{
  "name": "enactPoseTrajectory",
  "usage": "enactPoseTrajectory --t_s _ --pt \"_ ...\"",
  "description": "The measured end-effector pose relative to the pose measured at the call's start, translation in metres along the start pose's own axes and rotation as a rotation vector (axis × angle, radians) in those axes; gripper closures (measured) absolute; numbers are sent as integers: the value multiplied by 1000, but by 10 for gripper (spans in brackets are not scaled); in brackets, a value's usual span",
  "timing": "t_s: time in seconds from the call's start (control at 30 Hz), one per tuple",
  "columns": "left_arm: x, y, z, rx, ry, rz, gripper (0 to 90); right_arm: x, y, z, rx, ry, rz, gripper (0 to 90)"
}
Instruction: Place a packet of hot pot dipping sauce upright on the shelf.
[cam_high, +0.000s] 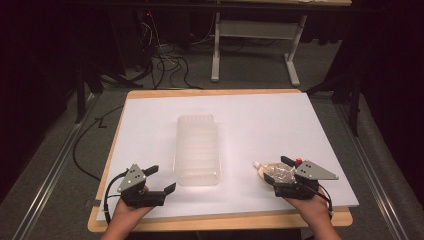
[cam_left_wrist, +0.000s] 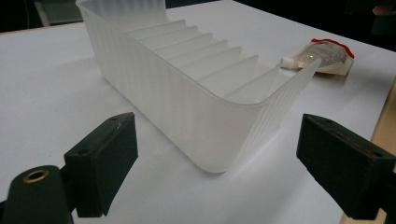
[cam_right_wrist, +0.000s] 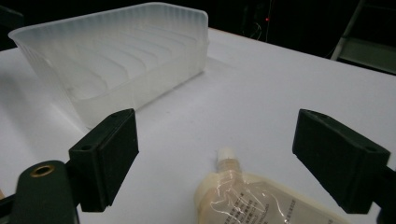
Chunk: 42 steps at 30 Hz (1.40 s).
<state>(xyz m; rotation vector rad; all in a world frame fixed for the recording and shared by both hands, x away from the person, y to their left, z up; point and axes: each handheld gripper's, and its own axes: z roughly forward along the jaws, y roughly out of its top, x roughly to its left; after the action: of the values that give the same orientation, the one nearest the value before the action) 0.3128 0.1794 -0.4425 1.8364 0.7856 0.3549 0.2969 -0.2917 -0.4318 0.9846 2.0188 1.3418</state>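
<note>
Bin mid-counter, pouch to its right

The bin (cam_high: 197, 150) stands on the counter (cam_high: 280, 125); the pouch (cam_high: 274, 171) lies right of it, between the right tongs (cam_high: 274, 173).

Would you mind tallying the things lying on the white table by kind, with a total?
Translucent plastic bin with dividers: 1
Spouted pouch with a white cap: 1
Total: 2

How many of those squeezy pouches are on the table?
1. The pouch lies flat at the near right of the white table, between the open jaws of the right gripper, apart from the ribbed plastic bin.
</note>
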Motion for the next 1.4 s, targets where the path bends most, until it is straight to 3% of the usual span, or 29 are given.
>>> enactPoseTrajectory --t_s 0.13,0.27,0.43,0.53,0.67,1.1,1.23,1.27,1.4 --pt "0 0 1 3 -4 1 133 -1 -3 4 76 18 39 188" --pt "-1 0 1 2 -9 2 134 -3 -10 11 158 44 98 306" --pt "-1 0 2 6 -12 5 134 -2 -16 21 224 62 102 319" --pt "-1 0 2 5 -14 4 135 3 -21 28 279 55 67 341" --pt "-1 0 2 7 -14 4 136 5 -24 30 306 53 41 444" --pt "-2 0 2 8 -19 4 143 -4 -35 30 384 50 38 675" --pt "-2 0 2 10 -21 4 144 -5 -37 30 380 45 38 760" --pt "-2 0 3 11 -21 6 144 -3 -37 29 382 56 22 816" --pt "-2 0 3 12 -21 5 145 -1 -36 30 389 70 -6 890"
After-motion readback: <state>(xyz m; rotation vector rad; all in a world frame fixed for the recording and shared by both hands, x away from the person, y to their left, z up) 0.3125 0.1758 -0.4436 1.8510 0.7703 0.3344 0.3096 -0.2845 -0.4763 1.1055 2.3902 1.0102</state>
